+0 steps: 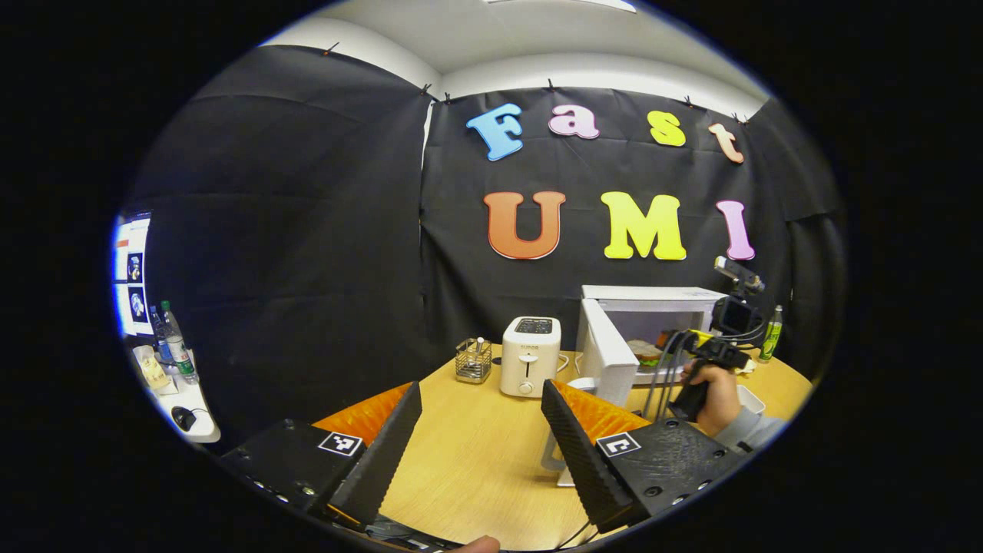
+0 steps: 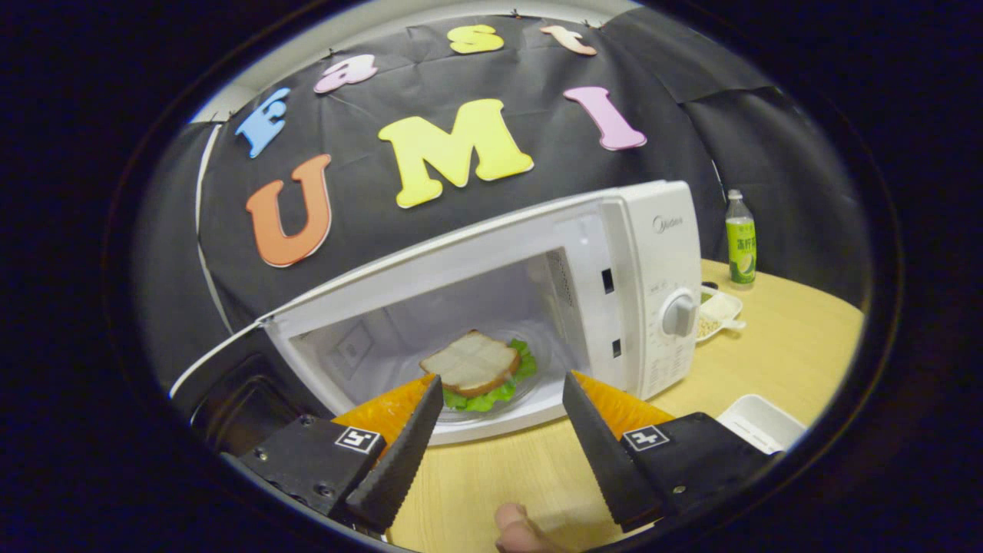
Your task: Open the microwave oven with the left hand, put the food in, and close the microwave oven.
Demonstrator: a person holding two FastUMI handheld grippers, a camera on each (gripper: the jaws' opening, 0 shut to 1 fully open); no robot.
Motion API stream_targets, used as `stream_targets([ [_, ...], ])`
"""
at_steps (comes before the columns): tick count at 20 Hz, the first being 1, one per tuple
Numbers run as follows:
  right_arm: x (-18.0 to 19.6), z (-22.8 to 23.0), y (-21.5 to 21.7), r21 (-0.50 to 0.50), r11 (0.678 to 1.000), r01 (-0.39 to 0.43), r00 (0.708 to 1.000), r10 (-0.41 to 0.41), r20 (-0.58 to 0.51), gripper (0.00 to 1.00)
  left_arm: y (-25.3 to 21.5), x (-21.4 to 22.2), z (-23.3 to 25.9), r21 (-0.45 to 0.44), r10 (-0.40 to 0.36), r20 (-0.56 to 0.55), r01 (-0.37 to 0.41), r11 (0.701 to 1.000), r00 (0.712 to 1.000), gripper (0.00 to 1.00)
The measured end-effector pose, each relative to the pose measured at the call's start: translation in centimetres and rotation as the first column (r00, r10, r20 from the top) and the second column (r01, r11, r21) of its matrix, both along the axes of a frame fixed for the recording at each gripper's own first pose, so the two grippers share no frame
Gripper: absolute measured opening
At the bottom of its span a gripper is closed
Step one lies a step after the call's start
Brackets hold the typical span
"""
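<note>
Sandwich inside microwave on its glass plate, door open, both grippers wide & empty; risk: left swinging door onto right's 2 fingers.

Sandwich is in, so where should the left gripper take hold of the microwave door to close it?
Take the microwave door by its free outer edge, coming from the front-left. It stands swung wide open, hinged on the left, so that edge sits nearest the open left gripper.
</note>
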State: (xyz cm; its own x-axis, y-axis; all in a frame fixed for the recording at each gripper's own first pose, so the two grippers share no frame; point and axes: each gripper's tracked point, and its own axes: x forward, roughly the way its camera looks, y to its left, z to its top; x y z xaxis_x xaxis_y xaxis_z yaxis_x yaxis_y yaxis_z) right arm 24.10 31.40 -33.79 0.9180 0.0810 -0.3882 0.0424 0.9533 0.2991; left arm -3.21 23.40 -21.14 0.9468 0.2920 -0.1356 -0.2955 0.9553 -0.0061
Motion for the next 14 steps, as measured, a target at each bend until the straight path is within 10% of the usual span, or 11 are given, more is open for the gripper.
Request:
stream_targets([
  [2,-2.8,2.3,-1.7,0.002,1.0,-0.029,0.999,0.029,0.023,0.91,0.2,0.9,-0.4,-0.017,-0.03,0.001,0.03,0.999,1.0,0.94],
  [5,-6.8,5.9,-4.5,0.008,0.998,-0.063,0.996,0.062,0.06,1.0,0.8,2.4,-1.5,0.01,-0.052,-0.023,0.052,0.999,0.998,0.68],
  [9,-11.2,10.6,-8.9,-0.063,0.994,-0.094,0.983,0.103,0.15,1.0,0.9,4.3,-2.9,0.055,-0.072,-0.046,0.075,0.996,0.996,0.0],
  [14,-16.4,15.4,-14.6,-0.135,0.986,-0.095,0.965,0.125,0.232,1.0,0.0,6.1,-6.0,-0.029,-0.131,-0.063,0.129,0.991,0.989,0.0],
])
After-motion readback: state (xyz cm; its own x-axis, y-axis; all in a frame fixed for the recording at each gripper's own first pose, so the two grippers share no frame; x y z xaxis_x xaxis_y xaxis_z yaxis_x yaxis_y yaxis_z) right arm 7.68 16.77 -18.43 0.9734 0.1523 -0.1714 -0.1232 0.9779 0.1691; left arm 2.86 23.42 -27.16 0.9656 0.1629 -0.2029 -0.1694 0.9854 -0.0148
